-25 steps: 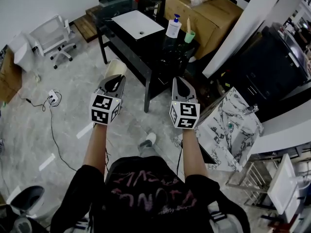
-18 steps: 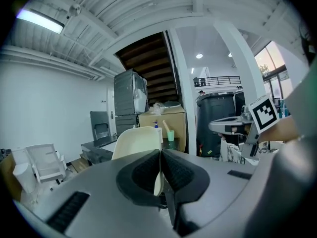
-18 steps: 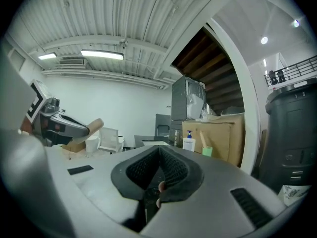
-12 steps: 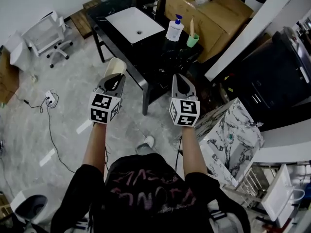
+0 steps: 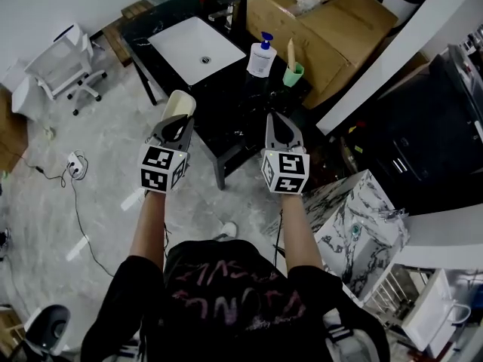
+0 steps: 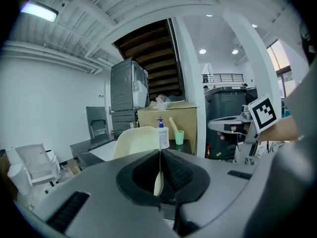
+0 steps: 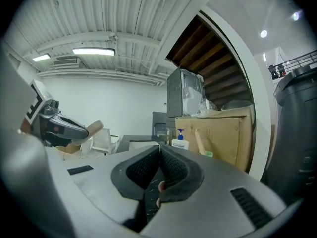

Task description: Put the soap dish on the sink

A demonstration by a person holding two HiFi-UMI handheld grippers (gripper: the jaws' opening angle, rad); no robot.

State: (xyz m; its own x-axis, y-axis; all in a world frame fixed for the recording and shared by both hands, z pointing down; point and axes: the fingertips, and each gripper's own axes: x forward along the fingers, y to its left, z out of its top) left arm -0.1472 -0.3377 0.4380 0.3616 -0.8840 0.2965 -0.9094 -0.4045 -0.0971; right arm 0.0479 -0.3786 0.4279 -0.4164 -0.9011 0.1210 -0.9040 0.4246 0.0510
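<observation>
Black desk [image 5: 230, 93] is carrying the sink [image 5: 181, 44], sitting ahead and slightly right of the left gripper [image 5: 175, 124]. Its jaws are clamping the soap dish [image 5: 181, 102] on edge, pointing forward toward the sink. Right gripper [image 5: 281, 130] is idling, jaws closed, empty.

Open: white rectangular sink basin [image 5: 198, 49], bare inside.
Blocked: white pump bottle [image 5: 261, 57] and green plastic cup [image 5: 293, 72] stand beside it.
</observation>
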